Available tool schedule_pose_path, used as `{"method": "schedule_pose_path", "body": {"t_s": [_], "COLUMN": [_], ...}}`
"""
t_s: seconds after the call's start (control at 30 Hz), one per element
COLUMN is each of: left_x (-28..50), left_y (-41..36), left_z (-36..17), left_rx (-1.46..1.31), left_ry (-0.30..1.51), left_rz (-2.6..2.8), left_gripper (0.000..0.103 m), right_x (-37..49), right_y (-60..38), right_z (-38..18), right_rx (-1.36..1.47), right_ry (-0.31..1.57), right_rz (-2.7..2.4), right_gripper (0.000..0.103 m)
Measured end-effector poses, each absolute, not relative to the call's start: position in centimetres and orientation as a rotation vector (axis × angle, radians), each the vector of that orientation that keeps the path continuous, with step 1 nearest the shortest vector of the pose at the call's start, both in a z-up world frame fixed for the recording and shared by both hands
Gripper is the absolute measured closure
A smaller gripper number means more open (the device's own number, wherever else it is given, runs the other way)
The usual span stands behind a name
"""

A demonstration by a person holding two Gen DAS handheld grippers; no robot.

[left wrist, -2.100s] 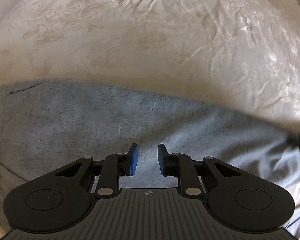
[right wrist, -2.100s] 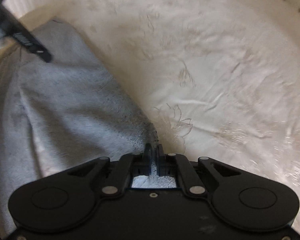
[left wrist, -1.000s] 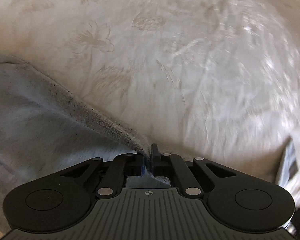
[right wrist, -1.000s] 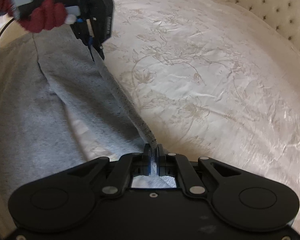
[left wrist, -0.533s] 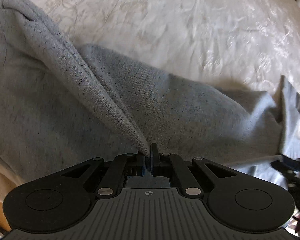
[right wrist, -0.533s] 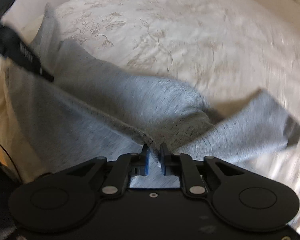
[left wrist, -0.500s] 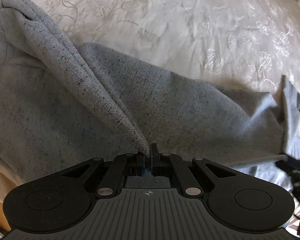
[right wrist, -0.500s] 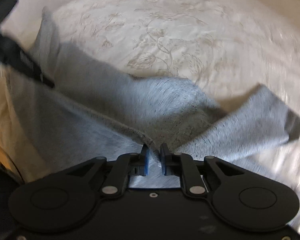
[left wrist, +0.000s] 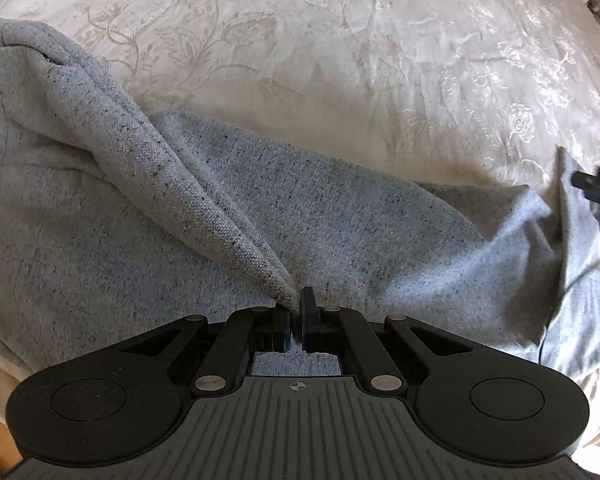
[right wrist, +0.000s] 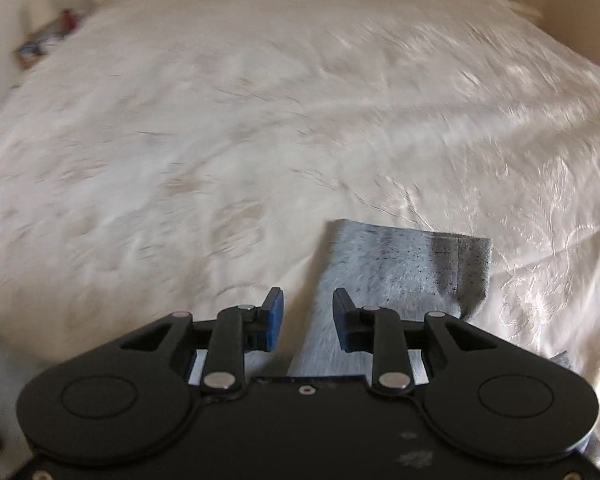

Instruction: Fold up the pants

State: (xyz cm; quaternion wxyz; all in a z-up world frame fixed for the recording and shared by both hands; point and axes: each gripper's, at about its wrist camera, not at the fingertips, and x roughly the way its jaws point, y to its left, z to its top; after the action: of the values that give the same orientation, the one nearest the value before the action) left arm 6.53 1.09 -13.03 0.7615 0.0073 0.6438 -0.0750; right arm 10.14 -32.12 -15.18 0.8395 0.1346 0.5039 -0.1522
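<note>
Left hand-held gripper clamps the pants; right one lets go.

The left hand-held gripper point(left wrist: 296, 320) has its jaws pinched together on a raised ridge of the grey pants point(left wrist: 340, 220), which lie spread across the cream flowered bed point(left wrist: 340, 60). The right hand-held gripper point(right wrist: 308, 320) is opening, jaws apart and pressing nothing, above a pant leg whose cuff point(right wrist: 464, 268) lies flat on the bed just ahead of it.
</note>
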Motion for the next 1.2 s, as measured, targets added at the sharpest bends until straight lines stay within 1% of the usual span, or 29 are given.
{"method": "schedule_pose_path", "body": {"t_s": [0.17,0.23,0.27,0.3,0.33,0.37,0.5,0.6,0.67,0.73,0.83,0.93,1.03,1.1,1.2], "left_x": [6.8,6.9,7.0,7.1,7.0,7.1,6.4,5.2,3.9,2.4,0.7,-0.4,-1.2,-1.5,-1.7], "left_y": [1.0,1.1,1.0,1.0,1.0,1.0,0.9,1.1,1.2,1.2,1.3,1.0,0.9,0.8,0.8], "left_z": [-12.9,-12.8,-12.8,-12.5,-12.3,-12.0,-9.3,-7.3,-6.4,-6.6,-8.5,-11.1,-12.5,-12.4,-11.2], "left_rx": [0.014,0.011,0.009,0.009,0.011,0.016,0.038,0.053,0.066,0.077,0.106,0.146,0.162,0.160,0.137], "left_ry": [1.406,1.400,1.395,1.386,1.373,1.357,1.270,1.209,1.187,1.202,1.257,1.317,1.344,1.336,1.302], "left_rz": [-0.163,-0.163,-0.163,-0.165,-0.167,-0.171,-0.184,-0.200,-0.213,-0.232,-0.222,-0.203,-0.180,-0.173,-0.173], "left_gripper": [0.099,0.099,0.099,0.099,0.099,0.099,0.099,0.099,0.099,0.099,0.099,0.099,0.099,0.099,0.099], "right_x": [13.0,13.5,13.4,13.2,12.9,12.4,8.5,3.3,0.0,-3.5,-8.2,-11.5,-13.2,-14.2,-14.5], "right_y": [-32.4,-32.4,-32.4,-32.6,-33.0,-33.6,-36.3,-38.9,-40.6,-41.4,-41.4,-41.4,-41.6,-41.5,-41.8], "right_z": [-19.0,-20.3,-20.5,-20.5,-20.2,-19.6,-14.3,-9.7,-8.0,-7.4,-8.9,-12.9,-16.1,-16.6,-15.6], "right_rx": [0.258,0.240,0.230,0.227,0.251,0.290,0.377,0.448,0.488,0.514,0.549,0.638,0.706,0.720,0.706], "right_ry": [1.204,1.245,1.253,1.254,1.244,1.229,1.077,0.966,0.927,0.915,0.968,1.041,1.090,1.081,1.037], "right_rz": [-0.416,-0.447,-0.461,-0.466,-0.464,-0.457,-0.480,-0.531,-0.565,-0.601,-0.648,-0.682,-0.702,-0.700,-0.667], "right_gripper": [0.073,0.075,0.079,0.088,0.100,0.100,0.100,0.100,0.100,0.100,0.100,0.100,0.100,0.100,0.100]}}
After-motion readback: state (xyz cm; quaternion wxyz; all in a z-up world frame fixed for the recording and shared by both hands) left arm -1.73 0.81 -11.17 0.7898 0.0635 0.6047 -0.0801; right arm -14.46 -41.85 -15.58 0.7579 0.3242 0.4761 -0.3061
